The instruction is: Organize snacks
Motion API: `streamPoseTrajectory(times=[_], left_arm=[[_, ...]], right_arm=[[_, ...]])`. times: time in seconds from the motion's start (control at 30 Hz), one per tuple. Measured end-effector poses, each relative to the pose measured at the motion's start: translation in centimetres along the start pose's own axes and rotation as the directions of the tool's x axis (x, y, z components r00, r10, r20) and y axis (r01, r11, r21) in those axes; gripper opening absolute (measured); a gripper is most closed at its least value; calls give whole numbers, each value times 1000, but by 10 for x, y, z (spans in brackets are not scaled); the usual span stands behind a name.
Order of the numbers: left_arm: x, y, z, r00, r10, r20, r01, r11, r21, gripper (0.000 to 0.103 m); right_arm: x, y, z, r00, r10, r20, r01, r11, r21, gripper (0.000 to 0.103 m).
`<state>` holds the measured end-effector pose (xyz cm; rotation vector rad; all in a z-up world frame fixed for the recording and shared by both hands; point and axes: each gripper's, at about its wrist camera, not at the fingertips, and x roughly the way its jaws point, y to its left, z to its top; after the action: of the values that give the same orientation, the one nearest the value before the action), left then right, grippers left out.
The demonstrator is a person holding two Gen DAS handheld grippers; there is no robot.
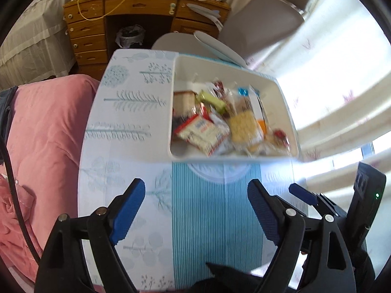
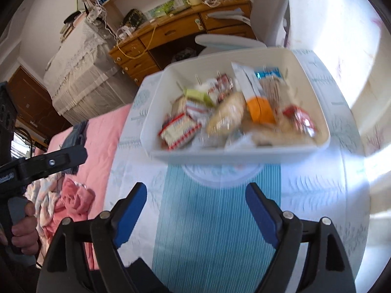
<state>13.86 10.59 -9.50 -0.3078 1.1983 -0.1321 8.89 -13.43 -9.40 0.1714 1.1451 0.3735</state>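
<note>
A white plastic bin (image 1: 171, 102) stands on the small table and holds several wrapped snacks (image 1: 220, 124). It also shows in the right wrist view (image 2: 156, 112), with its snacks (image 2: 227, 114) blurred by motion. My left gripper (image 1: 195, 195) is open and empty, above the table's blue striped runner, short of the bin's near wall. My right gripper (image 2: 195, 195) is open and empty, also short of the bin. The right gripper's fingers (image 1: 303, 195) show at the right of the left wrist view. Part of the left gripper (image 2: 48, 161) shows at the left of the right wrist view.
The table wears a white and blue patterned cloth (image 1: 127, 127). A pink bed quilt (image 1: 44, 131) lies to the left. A wooden desk (image 1: 136, 7) and a grey chair (image 1: 259, 24) stand behind. Curtains (image 1: 342, 73) hang at the right.
</note>
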Motion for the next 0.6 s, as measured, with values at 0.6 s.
streamPoseTrajectory(times=[0.6], left_arm=[[-71, -54, -59, 983, 151, 107, -145, 987, -67, 99]], right_arm=[[-102, -1, -41, 998, -63, 12, 64, 993, -95, 98]])
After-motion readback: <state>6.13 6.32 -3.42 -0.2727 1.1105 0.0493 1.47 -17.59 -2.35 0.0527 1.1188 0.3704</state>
